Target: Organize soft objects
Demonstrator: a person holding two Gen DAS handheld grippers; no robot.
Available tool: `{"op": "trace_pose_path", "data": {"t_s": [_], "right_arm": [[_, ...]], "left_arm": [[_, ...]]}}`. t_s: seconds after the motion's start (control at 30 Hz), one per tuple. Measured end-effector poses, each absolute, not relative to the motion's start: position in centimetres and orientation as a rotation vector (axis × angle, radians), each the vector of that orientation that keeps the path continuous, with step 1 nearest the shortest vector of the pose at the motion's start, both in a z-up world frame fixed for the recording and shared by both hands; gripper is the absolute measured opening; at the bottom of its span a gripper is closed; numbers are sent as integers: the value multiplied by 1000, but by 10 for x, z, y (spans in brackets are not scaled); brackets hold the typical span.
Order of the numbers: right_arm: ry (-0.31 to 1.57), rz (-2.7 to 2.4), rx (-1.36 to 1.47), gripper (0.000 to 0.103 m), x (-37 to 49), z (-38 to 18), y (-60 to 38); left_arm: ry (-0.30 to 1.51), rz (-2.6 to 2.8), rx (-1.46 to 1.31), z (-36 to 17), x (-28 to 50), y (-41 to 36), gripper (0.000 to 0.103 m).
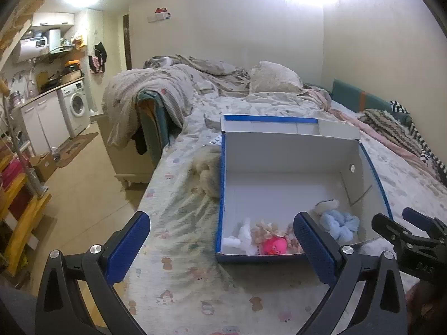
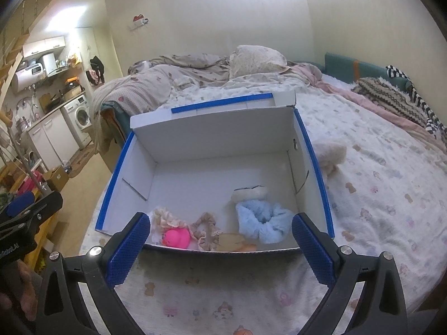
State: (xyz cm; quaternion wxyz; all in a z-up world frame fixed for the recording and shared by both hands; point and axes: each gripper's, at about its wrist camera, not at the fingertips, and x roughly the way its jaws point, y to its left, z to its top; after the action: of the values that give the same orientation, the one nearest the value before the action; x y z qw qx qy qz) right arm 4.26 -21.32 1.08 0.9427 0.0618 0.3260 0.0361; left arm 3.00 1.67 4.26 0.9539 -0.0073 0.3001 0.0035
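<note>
An open white box with blue edges point(image 1: 282, 156) point(image 2: 212, 139) sits on the bed. Inside lie a light blue scrunchie point(image 1: 339, 222) point(image 2: 262, 220), a pink toy point(image 1: 273, 245) point(image 2: 176, 237), a beige scrunchie point(image 2: 206, 230), a white soft item point(image 1: 243, 234) and a cream item point(image 2: 250, 192). A cream fluffy object lies on the sheet beside the box point(image 1: 208, 171) point(image 2: 329, 155). My left gripper point(image 1: 220, 248) is open and empty before the box's near left corner. My right gripper point(image 2: 219, 249) is open and empty at the box's near wall.
The bed sheet point(image 2: 377, 195) spreads around the box, with rumpled blankets and a pillow point(image 1: 273, 78) at the far end. Striped clothes point(image 2: 402, 100) lie far right. The bed's left edge drops to a tiled floor point(image 1: 83, 184); a washing machine point(image 1: 74, 106) stands beyond.
</note>
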Motion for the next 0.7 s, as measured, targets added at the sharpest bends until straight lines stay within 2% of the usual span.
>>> {"op": "trace_pose_path", "data": {"t_s": [0.7], "right_arm": [[659,70,129,103,42,11,-216]], "left_arm": [[629,-12,-2,38,29,15,102]]}}
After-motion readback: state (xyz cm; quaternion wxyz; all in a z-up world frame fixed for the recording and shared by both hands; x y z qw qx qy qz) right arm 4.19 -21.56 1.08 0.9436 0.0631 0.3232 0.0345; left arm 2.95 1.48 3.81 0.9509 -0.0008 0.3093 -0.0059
